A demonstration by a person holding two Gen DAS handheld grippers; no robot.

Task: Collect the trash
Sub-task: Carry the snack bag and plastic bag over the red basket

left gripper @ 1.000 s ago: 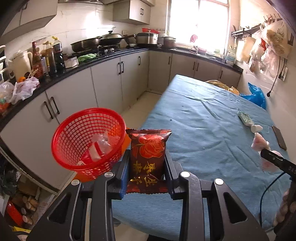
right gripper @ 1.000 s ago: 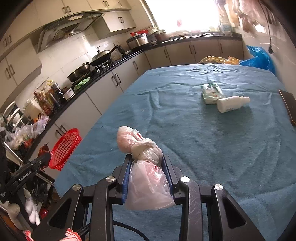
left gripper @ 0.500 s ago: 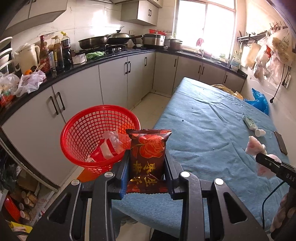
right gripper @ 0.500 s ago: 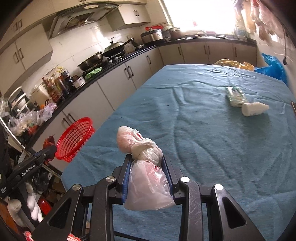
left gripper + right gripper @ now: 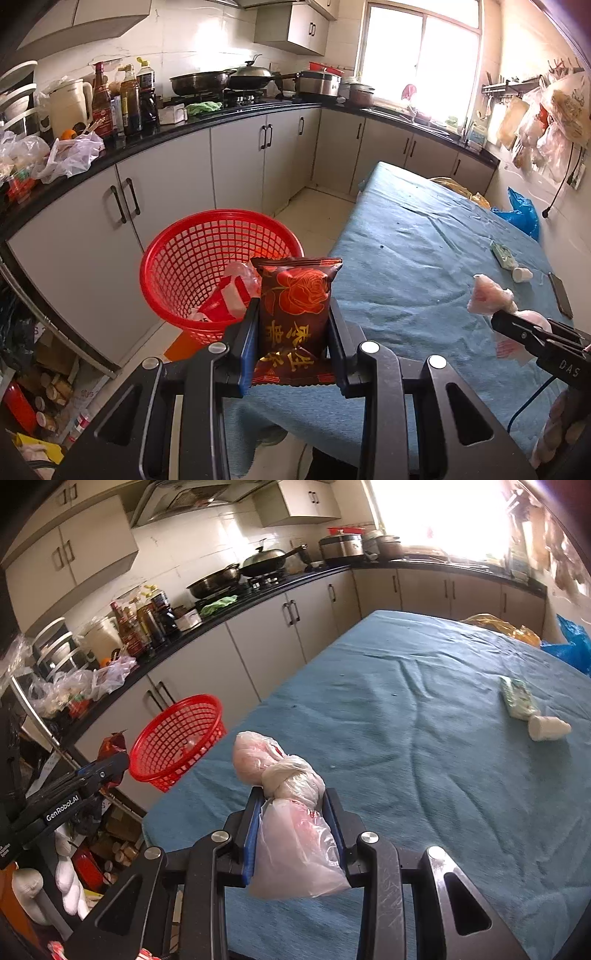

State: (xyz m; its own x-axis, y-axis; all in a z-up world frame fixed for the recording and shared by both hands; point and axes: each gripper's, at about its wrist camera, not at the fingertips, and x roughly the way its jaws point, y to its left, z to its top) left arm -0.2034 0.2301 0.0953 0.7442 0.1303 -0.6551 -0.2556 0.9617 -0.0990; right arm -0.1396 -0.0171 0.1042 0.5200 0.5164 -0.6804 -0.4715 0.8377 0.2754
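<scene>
My left gripper (image 5: 293, 314) is shut on a dark red snack packet (image 5: 295, 310) printed with a rose, held upright just right of a red mesh basket (image 5: 218, 273) that stands off the table's left edge. Crumpled wrappers (image 5: 229, 295) lie inside the basket. My right gripper (image 5: 293, 801) is shut on a knotted pinkish plastic bag (image 5: 288, 812) above the blue-covered table (image 5: 424, 738). The basket (image 5: 177, 738) shows to its left, with the left gripper (image 5: 107, 770) nearer still. On the table's far right lie a green packet (image 5: 517, 698) and a small white bottle (image 5: 546, 728).
Grey cabinets (image 5: 177, 192) with a black counter full of bottles, bags and pans run along the left. A phone (image 5: 560, 293) lies at the table's right edge. Blue (image 5: 570, 646) and yellow bags (image 5: 498, 626) sit at the far end. Clutter fills the floor at the lower left.
Both grippers have moved left toward the basket, which now looks larger and closer in both views. Their holds on the packet and the bag are unchanged.
</scene>
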